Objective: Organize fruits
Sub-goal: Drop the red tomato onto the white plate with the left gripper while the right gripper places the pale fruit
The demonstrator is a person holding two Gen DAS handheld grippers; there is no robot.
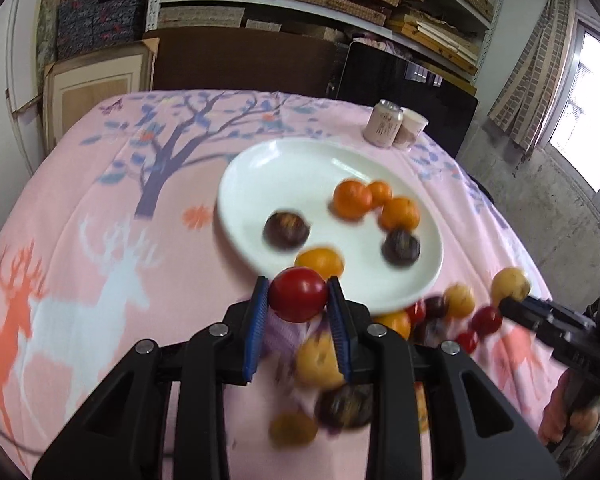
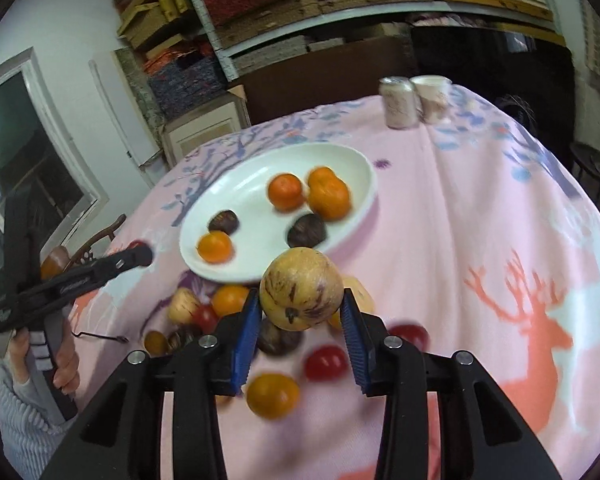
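My left gripper is shut on a red tomato and holds it above the near rim of the white plate. My right gripper is shut on a yellow, purple-streaked melon fruit, held above the cloth just in front of the plate. The plate holds several oranges and two dark purple fruits. A loose pile of oranges, tomatoes, yellow and dark fruits lies on the cloth below both grippers. The right gripper also shows in the left wrist view, with its yellow fruit.
The table has a pink cloth with deer and tree prints. A pink can and a paper cup stand at the far right edge. Shelves with boxes, a dark chair back and a wooden chair stand around the table.
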